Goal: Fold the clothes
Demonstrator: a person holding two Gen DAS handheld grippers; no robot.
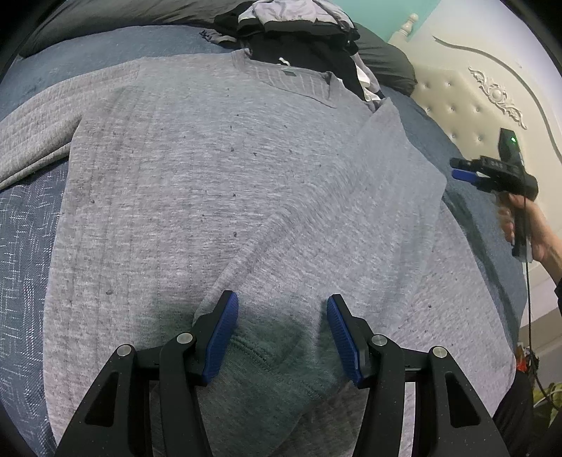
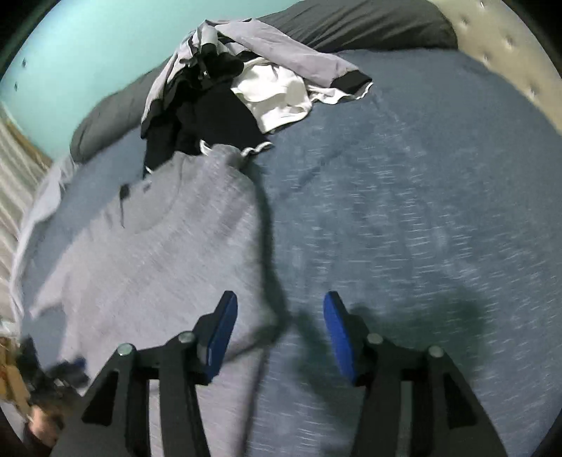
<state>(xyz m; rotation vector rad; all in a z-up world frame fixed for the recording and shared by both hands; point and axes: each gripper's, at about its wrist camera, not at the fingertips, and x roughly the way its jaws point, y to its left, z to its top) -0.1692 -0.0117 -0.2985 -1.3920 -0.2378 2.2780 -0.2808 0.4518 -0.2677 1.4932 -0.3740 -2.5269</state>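
A grey knit sweater (image 1: pixel 210 175) lies spread flat on a blue bedspread (image 2: pixel 404 211), collar at the far end. One sleeve (image 1: pixel 333 211) is folded diagonally across its body, and the ribbed cuff (image 1: pixel 267 348) lies under my left gripper (image 1: pixel 282 309). That gripper is open, its blue pads on either side of the cuff without pressing it. In the right wrist view, my right gripper (image 2: pixel 279 306) is open and empty above the sweater's (image 2: pixel 158 253) side edge. The left wrist view shows the right gripper (image 1: pixel 460 168) held by a hand off the sweater's right side.
A loose pile of black, white and lilac clothes (image 2: pixel 239 81) sits just beyond the sweater's collar. Dark grey pillows (image 2: pixel 351 24) lie behind the pile. A cream tufted headboard (image 1: pixel 474 98) borders the bed on the right. The other sleeve (image 1: pixel 42 119) extends to the left.
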